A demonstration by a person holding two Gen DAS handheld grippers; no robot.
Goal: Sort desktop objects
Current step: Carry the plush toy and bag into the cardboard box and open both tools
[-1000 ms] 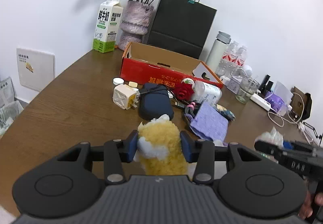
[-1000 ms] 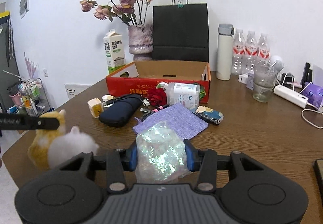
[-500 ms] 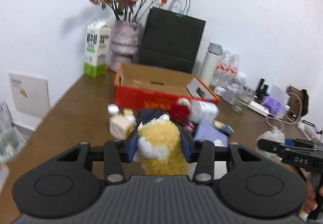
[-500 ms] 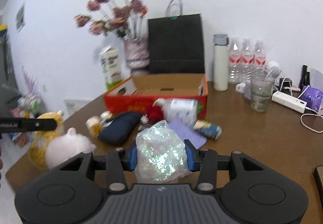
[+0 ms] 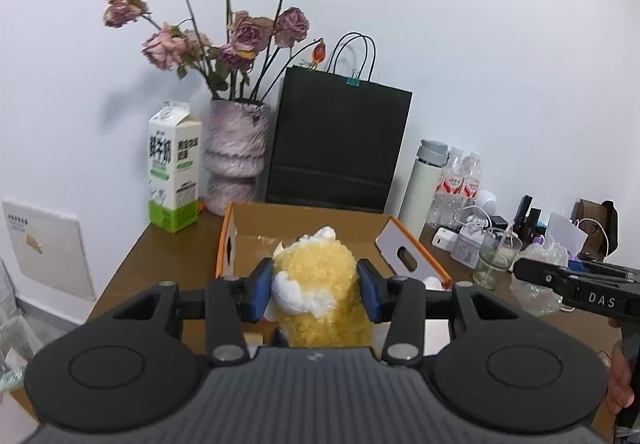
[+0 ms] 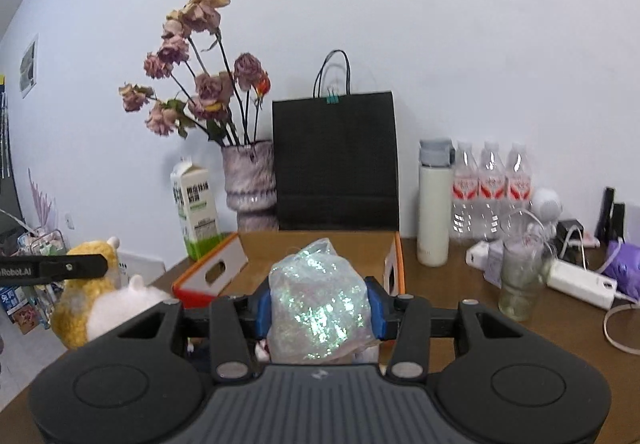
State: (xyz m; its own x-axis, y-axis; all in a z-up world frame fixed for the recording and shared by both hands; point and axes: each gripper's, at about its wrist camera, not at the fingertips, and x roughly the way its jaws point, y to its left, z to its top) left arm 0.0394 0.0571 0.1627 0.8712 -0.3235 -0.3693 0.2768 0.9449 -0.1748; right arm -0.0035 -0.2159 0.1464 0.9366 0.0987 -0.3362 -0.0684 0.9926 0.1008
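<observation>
A: What is the left tool (image 5: 316, 286) doing?

B: Its blue pads (image 5: 262, 284) pinch a plush toy (image 5: 320, 296) from both sides. The toy is fuzzy yellow with a white patch on the side facing the camera and small white tips on top. It hangs clear of the table (image 5: 160, 256), in front of the open cardboard box (image 5: 236, 240).

A: And the right tool (image 6: 318, 310)?

B: It is clamped on a crinkled clear bag (image 6: 320, 304) stuffed with iridescent flakes that glint green and pink. The bag bulges above the pads and is held up in front of the same box (image 6: 212, 272), whose outside is orange-red and inside plain brown.

A: What stands around the box?

B: Behind it a black paper bag (image 5: 340, 144) with a teal clip on its handles, a mottled pink vase (image 5: 234, 160) of dried roses, and a milk carton (image 5: 174, 172) to the left. To the right are a white flask (image 6: 434, 208), three water bottles (image 6: 492, 192), a glass (image 6: 520, 276) and a white power strip (image 6: 584, 282).
</observation>
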